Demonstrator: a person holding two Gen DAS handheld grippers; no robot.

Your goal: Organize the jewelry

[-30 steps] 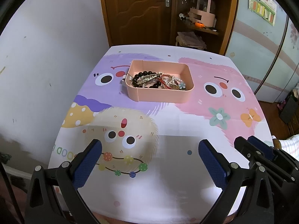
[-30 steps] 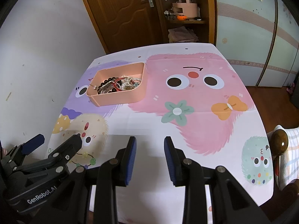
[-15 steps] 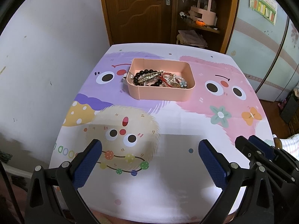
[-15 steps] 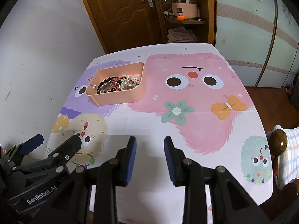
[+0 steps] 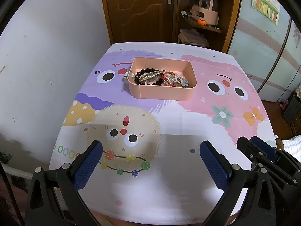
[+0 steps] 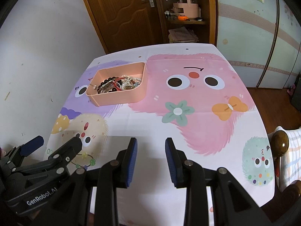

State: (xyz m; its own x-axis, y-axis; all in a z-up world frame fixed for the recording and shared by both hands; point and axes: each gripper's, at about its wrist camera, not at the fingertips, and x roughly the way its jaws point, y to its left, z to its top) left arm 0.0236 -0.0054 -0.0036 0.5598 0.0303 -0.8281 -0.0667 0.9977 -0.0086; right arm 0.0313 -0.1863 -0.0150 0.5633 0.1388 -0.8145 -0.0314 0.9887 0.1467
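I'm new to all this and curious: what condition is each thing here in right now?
Tray: open-topped, flat on the table.
Jewelry: tangled heap inside the tray.
Left tool: open wide, empty.
Right tool: open narrowly, empty.
Door: shut.

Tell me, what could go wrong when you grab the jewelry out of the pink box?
1. The jewelry lies in a tangled heap in the pink tray, so pulling the black bead bracelet may drag other pieces out.
2. One piece hangs over the tray's left rim and could slip off.
3. The tray may be light; a snagged strand might slide it across the tablecloth.
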